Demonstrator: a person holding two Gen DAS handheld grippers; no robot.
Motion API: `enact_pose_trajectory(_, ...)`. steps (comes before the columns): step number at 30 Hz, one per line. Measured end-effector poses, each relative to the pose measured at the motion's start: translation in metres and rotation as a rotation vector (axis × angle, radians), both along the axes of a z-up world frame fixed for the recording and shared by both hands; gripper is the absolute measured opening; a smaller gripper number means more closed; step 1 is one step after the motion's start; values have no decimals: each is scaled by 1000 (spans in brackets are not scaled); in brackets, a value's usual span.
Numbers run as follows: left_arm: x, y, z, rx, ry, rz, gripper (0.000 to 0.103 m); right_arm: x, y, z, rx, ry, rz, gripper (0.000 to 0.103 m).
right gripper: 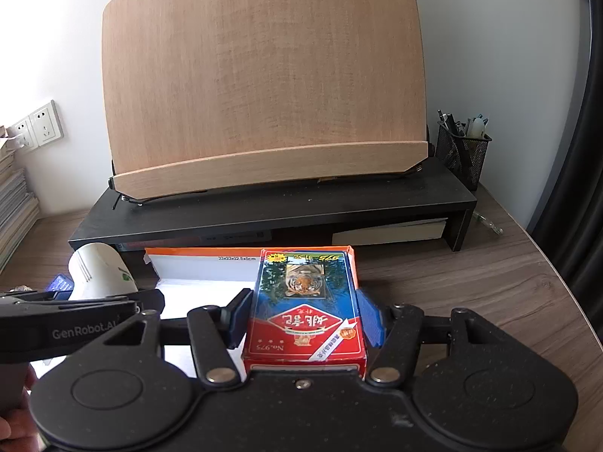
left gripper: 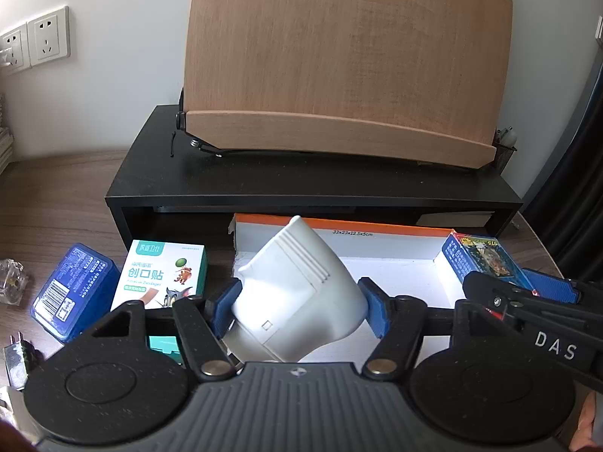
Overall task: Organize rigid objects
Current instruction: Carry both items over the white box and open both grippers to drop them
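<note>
Clamping a white cup (left gripper: 297, 293) between its blue pads, the left gripper (left gripper: 299, 307) held it tilted over the near left part of the white tray (left gripper: 407, 275) with the orange rim. The right gripper (right gripper: 305, 320) was closed on a playing-card box (right gripper: 307, 305) printed with a tiger, at the tray's right end.

Only the left wrist view showed the things left of the tray on the worktop (left gripper: 56, 196): a white and green bandage box (left gripper: 162, 275) standing upright, a dark blue box (left gripper: 71, 293) lying tilted just beside it, a crumpled clear wrapper (left gripper: 11, 280) further left, and a plug (left gripper: 15, 354) at the lower edge. That view saw the card box only edge-on, at the right, partly behind the other gripper.

Only the right wrist view showed the card box's full printed face, a black mesh pen holder (right gripper: 463, 150) on the right end of the black riser (right gripper: 264, 207), a stack of papers (right gripper: 15, 211) at the left wall, and a book (right gripper: 392, 231) lying under the riser. Both views showed the wooden book stand (right gripper: 264, 83) on the riser and the wall sockets (left gripper: 34, 41).
</note>
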State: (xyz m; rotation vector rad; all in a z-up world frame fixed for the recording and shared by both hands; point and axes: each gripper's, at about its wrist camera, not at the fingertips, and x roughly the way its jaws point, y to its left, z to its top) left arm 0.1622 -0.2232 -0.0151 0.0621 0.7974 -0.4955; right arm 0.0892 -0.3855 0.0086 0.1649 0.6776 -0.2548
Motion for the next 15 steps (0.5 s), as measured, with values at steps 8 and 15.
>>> enact_pose_trajectory(8, 5, -2, -5, 9, 9, -16, 68, 7, 6, -6, -7, 17, -5, 72)
enact_pose_trajectory(15, 10, -6, -13, 14, 23, -27, 68, 13, 7, -12, -11, 35, -4, 72)
